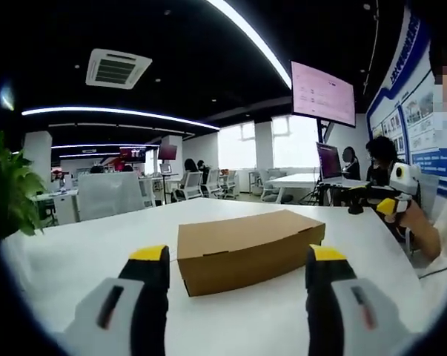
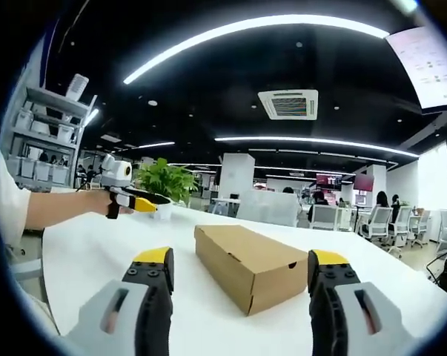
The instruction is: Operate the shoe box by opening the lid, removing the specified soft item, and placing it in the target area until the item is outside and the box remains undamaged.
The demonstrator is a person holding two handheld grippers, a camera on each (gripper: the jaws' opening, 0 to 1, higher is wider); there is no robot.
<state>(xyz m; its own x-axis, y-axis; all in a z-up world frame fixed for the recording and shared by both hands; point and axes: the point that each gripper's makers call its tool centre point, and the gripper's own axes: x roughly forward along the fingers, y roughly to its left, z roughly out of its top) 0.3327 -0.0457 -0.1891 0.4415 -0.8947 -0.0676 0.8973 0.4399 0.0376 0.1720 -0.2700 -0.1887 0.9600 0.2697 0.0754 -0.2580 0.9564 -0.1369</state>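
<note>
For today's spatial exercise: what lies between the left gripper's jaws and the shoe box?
In the left gripper view, only bare white table lies between the open left gripper and the closed shoe box.

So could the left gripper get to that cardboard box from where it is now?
Probably yes. In the left gripper view the left gripper is open, its fingers apart, and the closed shoe box lies straight ahead on the white table, with only bare tabletop between them.
</note>
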